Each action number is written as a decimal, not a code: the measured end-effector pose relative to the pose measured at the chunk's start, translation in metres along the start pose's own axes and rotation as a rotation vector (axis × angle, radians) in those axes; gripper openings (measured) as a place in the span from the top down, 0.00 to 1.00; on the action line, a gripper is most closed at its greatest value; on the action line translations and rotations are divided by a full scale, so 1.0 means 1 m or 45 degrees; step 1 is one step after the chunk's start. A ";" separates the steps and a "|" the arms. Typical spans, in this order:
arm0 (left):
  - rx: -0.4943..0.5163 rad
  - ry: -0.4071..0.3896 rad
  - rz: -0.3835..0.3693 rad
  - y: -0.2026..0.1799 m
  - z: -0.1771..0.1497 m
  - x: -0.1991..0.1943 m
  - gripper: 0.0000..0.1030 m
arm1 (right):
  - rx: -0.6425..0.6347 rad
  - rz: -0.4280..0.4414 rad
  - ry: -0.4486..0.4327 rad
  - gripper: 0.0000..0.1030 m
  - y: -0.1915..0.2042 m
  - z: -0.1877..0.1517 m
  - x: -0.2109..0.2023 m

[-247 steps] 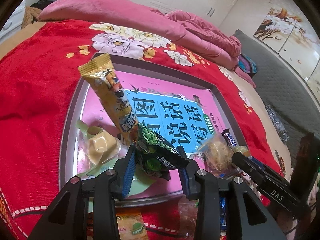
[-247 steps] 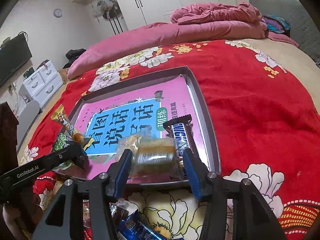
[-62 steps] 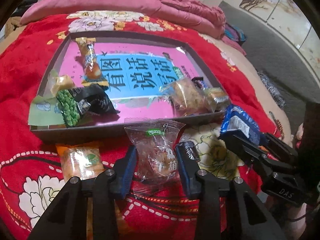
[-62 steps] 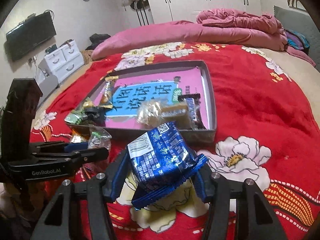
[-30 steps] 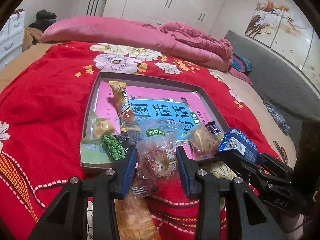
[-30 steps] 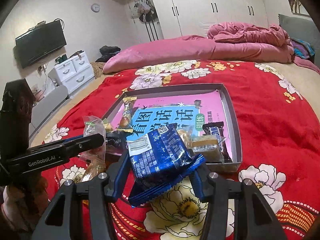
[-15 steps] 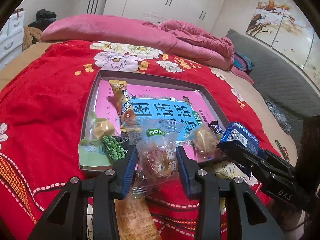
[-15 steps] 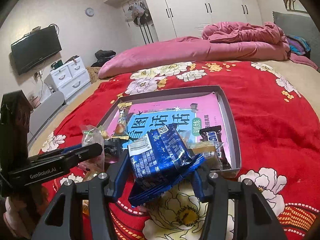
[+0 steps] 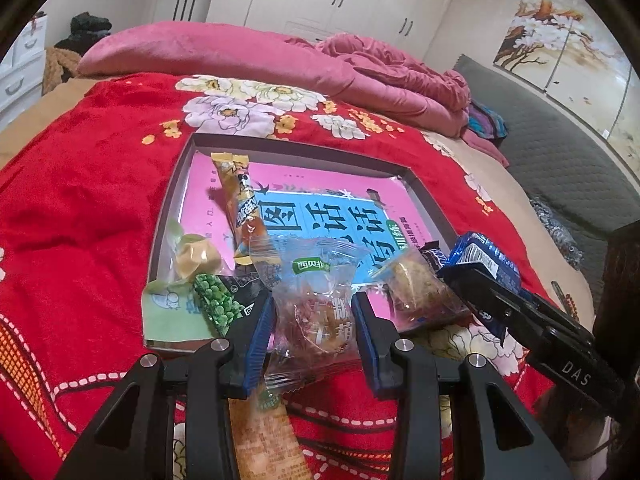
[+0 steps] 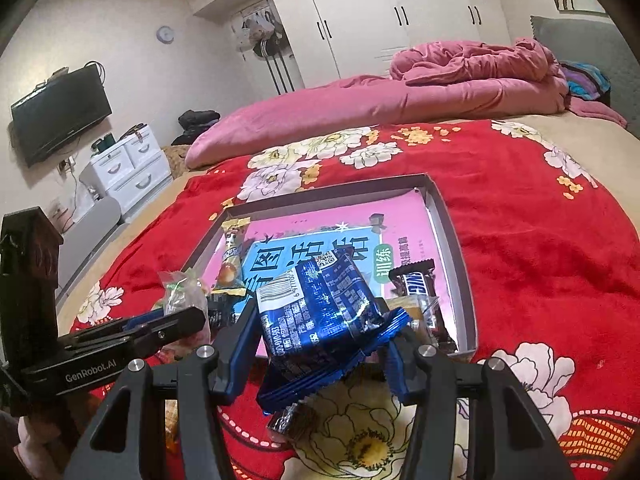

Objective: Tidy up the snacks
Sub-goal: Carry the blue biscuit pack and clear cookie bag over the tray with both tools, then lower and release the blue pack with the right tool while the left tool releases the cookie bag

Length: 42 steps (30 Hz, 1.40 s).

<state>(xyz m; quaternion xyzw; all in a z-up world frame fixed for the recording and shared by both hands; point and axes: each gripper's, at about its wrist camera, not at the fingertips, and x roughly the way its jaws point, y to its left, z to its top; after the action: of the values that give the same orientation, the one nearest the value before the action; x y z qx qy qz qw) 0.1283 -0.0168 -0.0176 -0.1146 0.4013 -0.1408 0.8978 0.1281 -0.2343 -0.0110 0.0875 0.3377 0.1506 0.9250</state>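
My left gripper (image 9: 314,322) is shut on a clear pastry packet (image 9: 316,300) with a green label, held above the near edge of the grey tray (image 9: 288,147). My right gripper (image 10: 320,332) is shut on a blue foil snack packet (image 10: 320,308), raised just before the tray's (image 10: 456,256) near right corner. The tray has a pink and blue book cover as its floor. In it lie an orange stick packet (image 9: 240,196), a green pea packet (image 9: 218,300), a pale candy (image 9: 198,258), a clear cake packet (image 9: 416,288) and a brown chocolate bar (image 10: 412,282).
An orange snack packet (image 9: 266,436) lies on the red flowered blanket (image 9: 80,200) below my left gripper, and a small dark wrapper (image 10: 290,418) lies under my right one. Pink bedding (image 9: 248,60) is piled at the bed's far end. White drawers (image 10: 128,168) stand at the left.
Both grippers have edged slightly toward the tray with their packets still held. The right gripper has rolled a little.
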 end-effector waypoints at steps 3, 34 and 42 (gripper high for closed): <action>-0.004 0.003 -0.003 0.000 0.001 0.002 0.60 | -0.002 -0.007 0.001 0.47 0.000 0.002 0.004; -0.003 0.030 -0.003 0.000 0.010 0.026 0.60 | -0.087 -0.019 0.098 0.46 0.017 0.004 0.049; -0.010 0.034 -0.003 0.001 0.012 0.029 0.59 | -0.099 -0.048 0.101 0.45 0.018 0.005 0.050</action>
<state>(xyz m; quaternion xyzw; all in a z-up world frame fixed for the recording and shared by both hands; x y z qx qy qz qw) 0.1556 -0.0243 -0.0301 -0.1165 0.4136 -0.1417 0.8918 0.1640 -0.2006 -0.0328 0.0390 0.3696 0.1496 0.9162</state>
